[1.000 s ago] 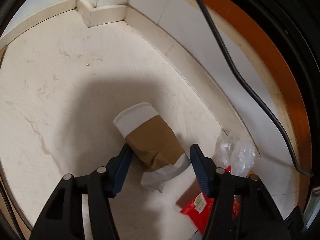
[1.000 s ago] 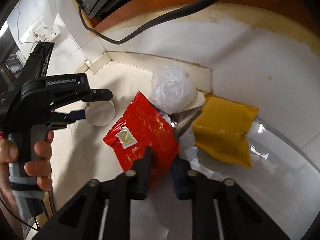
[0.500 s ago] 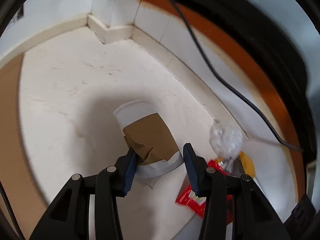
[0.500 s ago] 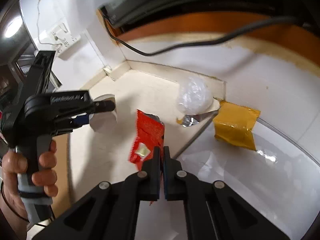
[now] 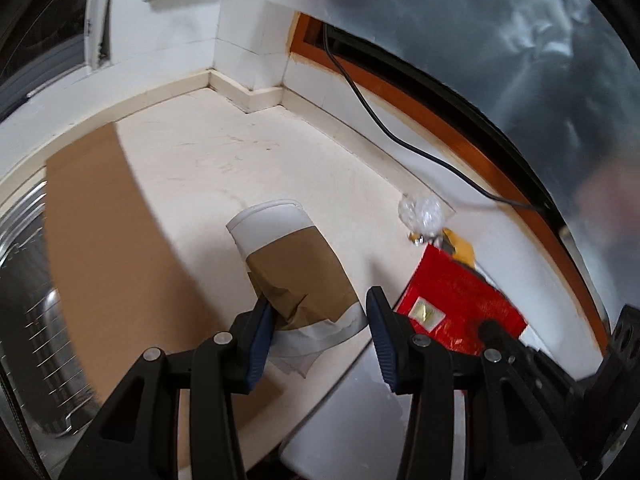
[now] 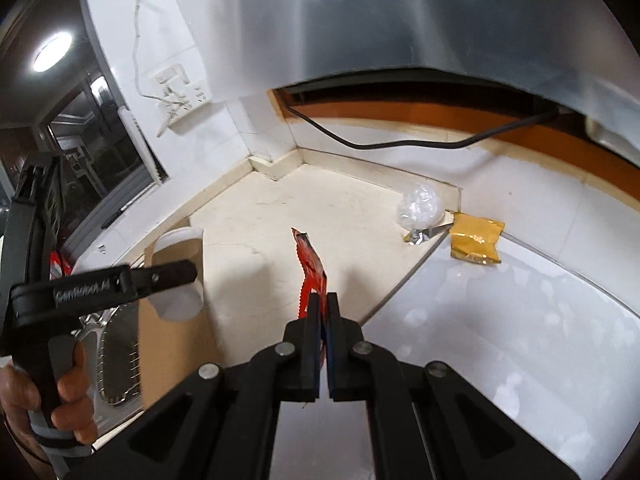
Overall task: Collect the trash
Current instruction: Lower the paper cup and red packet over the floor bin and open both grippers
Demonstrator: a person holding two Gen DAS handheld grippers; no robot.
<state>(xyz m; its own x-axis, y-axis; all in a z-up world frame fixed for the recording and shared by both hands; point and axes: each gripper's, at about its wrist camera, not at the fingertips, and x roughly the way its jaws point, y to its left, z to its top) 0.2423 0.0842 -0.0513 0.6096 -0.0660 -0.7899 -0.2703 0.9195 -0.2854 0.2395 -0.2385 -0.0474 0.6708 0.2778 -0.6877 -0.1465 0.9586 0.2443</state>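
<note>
My left gripper is shut on a crushed paper cup, white with a brown sleeve, and holds it above the cream counter; the cup also shows in the right wrist view. My right gripper is shut on a red snack wrapper, which hangs edge-on above the counter. The wrapper also shows in the left wrist view. A crumpled clear plastic ball, a yellow packet and a foil scrap lie by the back wall.
A metal sink with a wire rack lies to the left. A brown board lies beside it. A black cable runs along the wall. A white glossy surface is at the right. A wall socket hangs at the corner.
Both grippers have risen from the counter with their loads. The cup and the red wrapper are lifted; the view now takes in the sink, the board and the wall.
</note>
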